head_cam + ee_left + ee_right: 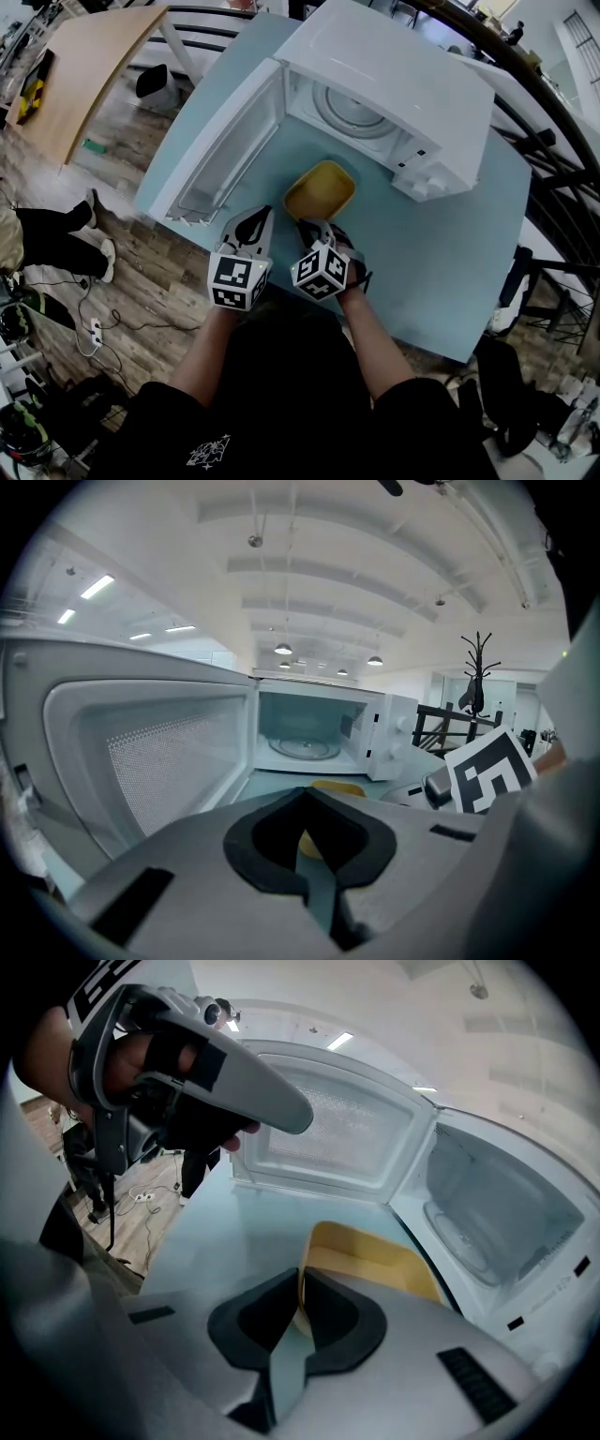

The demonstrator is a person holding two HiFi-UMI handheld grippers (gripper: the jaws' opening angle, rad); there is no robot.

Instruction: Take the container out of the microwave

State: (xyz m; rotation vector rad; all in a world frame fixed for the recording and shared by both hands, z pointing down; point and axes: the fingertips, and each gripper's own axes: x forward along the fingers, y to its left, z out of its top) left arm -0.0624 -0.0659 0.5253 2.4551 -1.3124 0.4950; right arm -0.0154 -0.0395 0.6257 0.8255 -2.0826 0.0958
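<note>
A yellow container (321, 187) sits on the pale blue table (450, 262) just in front of the open white microwave (394, 84). The microwave's door (225, 150) is swung out to the left and its glass turntable (352, 112) is bare. My right gripper (314, 225) is shut on the container's near rim, and in the right gripper view the thin yellow wall (375, 1260) is pinched between the right gripper's (302, 1274) pads. My left gripper (267, 211) hovers just left of it with its tips together, holding nothing. In the left gripper view the container (337, 787) peeks over the left gripper (306, 789).
A wooden table (94, 66) stands at the far left, with a person's legs (56, 239) and cables on the wood floor below it. A dark railing (553, 159) runs along the right. The microwave's control panel (427, 164) faces the table's right part.
</note>
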